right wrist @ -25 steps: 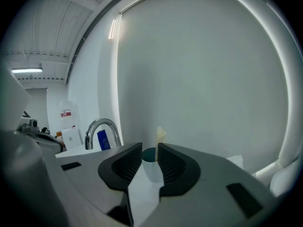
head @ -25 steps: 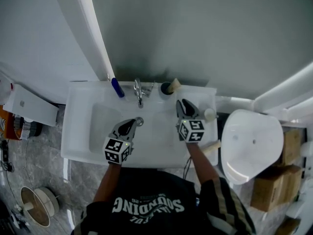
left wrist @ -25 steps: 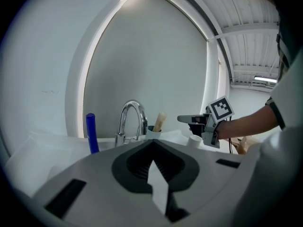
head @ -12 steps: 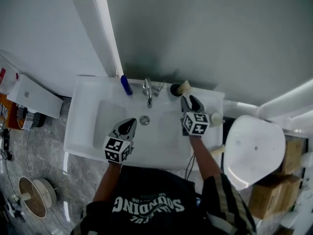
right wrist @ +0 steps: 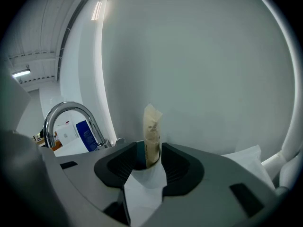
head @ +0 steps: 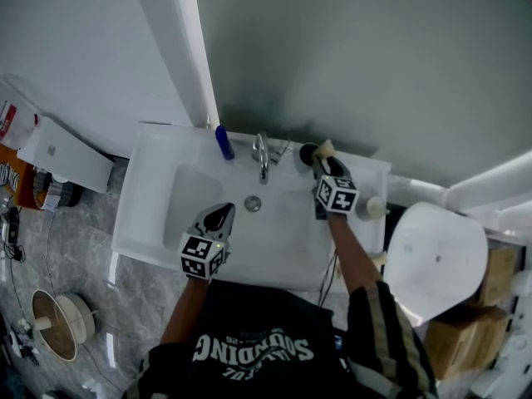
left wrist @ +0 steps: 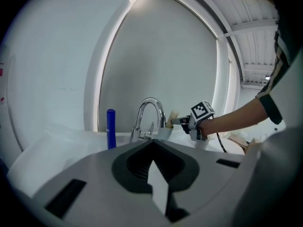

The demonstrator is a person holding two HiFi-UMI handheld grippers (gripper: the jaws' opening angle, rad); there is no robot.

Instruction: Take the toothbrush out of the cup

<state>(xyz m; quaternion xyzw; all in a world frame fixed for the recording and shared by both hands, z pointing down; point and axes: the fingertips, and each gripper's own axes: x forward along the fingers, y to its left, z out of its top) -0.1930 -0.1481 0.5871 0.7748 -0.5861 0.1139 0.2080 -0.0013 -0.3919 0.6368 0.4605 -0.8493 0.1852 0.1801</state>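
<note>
One white sink (head: 150, 214) carries one faucet (head: 263, 152) and one cup (head: 308, 151) on its back ledge. Of two grippers, the left gripper (head: 221, 214) hangs over the basin, jaws closed on nothing. The right gripper (right wrist: 151, 150) has its jaws apart either side of the single wrapped toothbrush (right wrist: 152, 131), which stands upright in the cup.

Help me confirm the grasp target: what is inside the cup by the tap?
A beige wrapped toothbrush stands in the cup, sticking up between the jaws of the right gripper. Its lower end, down inside the cup, is hidden.
</note>
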